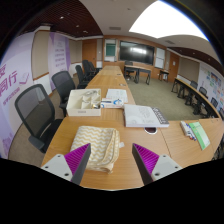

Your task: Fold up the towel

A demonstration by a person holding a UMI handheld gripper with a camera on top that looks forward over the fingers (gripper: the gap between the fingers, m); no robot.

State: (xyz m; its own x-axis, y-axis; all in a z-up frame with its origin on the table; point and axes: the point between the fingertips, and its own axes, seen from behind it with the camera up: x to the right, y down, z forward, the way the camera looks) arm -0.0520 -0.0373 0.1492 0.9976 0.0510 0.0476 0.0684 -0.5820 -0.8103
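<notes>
A cream towel (97, 145) with a wavy pattern lies bunched on the wooden table (150, 142), just ahead of my left finger (72, 163). My gripper (111, 160) hovers above the table's near edge with its fingers wide apart and nothing between them. The purple pads show on both fingers, and the right finger (148, 160) is over bare wood. The towel's near edge reaches down between the fingers on the left side.
Beyond the towel lie a white cloth or papers (84, 99), a book (117, 96) and a closed laptop or folder (144, 115). A green-and-white item (199, 132) lies at the right. Black office chairs (38, 110) line the left side. A long room extends behind.
</notes>
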